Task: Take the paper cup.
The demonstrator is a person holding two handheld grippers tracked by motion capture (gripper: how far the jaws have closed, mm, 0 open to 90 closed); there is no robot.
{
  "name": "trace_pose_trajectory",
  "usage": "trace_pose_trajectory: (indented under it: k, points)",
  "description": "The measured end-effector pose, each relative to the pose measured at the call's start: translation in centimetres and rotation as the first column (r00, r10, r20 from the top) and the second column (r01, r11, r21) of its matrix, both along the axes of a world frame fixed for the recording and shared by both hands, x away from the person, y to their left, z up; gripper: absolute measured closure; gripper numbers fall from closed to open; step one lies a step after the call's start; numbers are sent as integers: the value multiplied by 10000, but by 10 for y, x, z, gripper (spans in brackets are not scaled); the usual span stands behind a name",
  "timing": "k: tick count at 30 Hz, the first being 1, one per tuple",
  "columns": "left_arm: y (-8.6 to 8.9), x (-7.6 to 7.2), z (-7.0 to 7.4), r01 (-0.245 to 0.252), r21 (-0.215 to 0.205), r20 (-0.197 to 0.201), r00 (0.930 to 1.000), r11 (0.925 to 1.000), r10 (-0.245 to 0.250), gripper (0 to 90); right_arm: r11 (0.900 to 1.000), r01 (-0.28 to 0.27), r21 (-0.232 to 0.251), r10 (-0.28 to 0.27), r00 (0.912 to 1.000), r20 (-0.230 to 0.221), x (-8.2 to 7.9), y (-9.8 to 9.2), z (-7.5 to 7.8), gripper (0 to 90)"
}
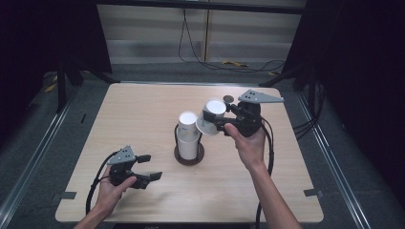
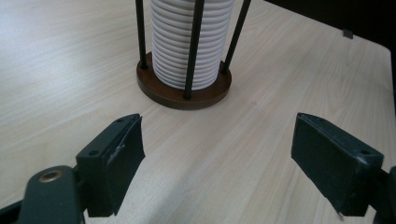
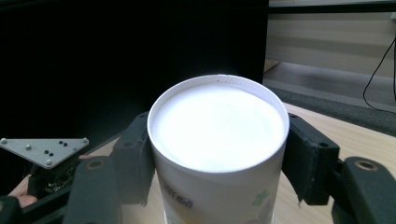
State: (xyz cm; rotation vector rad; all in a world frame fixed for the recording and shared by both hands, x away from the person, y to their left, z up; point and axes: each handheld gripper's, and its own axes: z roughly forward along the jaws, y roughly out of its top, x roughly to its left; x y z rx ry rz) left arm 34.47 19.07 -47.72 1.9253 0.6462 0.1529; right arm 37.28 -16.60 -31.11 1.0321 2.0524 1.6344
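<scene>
A white paper cup [image 1: 211, 117] with a faint printed pattern hangs tilted above the table, right of the cup stack, with my right gripper [image 1: 216, 120] shut on its sides. In the right gripper view both pads press the cup [image 3: 219, 140], whose flat white end faces the camera. A tall stack of white cups [image 1: 188, 136] stands in a black wire holder on a round brown base [image 1: 189, 157] at mid-table. My left gripper [image 1: 149, 167] is low near the front left, open, jaws pointing at the stack [image 2: 191, 42] with bare wood between them.
The light wooden table [image 1: 143, 109] has dark tape marks at its front corners. A small dark round object [image 1: 229, 98] lies near the far edge behind the right gripper. Cables run across the floor beyond the table.
</scene>
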Motion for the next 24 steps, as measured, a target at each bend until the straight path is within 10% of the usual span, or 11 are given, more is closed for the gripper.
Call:
trace_pose_trajectory:
  k: [24]
  points:
    - [-37,4,37,1255,-868,451,9915,9883,-1219,156,9989,-454,-78,442,9927,-1126,-21,-8,-58,342]
